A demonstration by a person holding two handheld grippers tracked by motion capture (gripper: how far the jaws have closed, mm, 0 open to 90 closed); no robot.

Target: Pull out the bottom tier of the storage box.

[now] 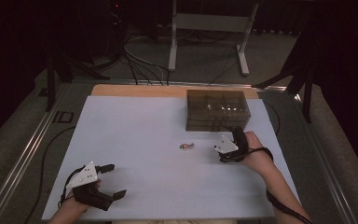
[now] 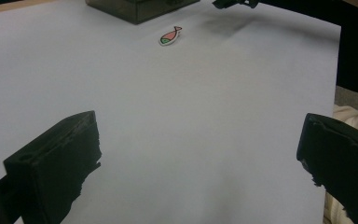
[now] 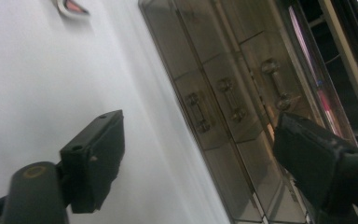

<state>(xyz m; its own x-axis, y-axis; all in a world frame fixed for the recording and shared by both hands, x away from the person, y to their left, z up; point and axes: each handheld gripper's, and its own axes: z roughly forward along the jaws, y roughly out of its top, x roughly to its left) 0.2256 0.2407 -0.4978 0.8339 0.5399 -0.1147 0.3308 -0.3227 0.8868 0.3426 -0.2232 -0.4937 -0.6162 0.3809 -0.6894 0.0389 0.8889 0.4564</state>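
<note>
Looking down from the high view, a white sheet (image 1: 144,154) covers most of a wooden tabletop (image 1: 135,90), whose bare edge shows along the far side; beyond it lie a grey floor with loose cables (image 1: 140,63), the pale legs of another table (image 1: 207,32) and dark curtains around the room. A smoky transparent drawer box (image 1: 217,110) stands on the far right part of the sheet. The small fish sticker (image 1: 186,146), pink with green, lies flat on the sheet in front of the box, a little left of the right gripper (image 1: 221,150), which sits just in front of the box's near right corner. The left gripper (image 1: 114,179) rests at the near left of the sheet, well apart from the sticker, its jaws spread with nothing between them. In the left gripper view, the two black jaws stand wide apart over bare white sheet, the fish sticker (image 2: 169,36) far ahead, near the box (image 2: 140,8). In the right gripper view, tilted sideways, the jaws stand apart and empty, one over the sheet, the other before the drawer box (image 3: 242,93), whose small drawer handles (image 3: 228,100) show through the front; an edge of the sticker (image 3: 72,8) peeks in at the top.
</note>
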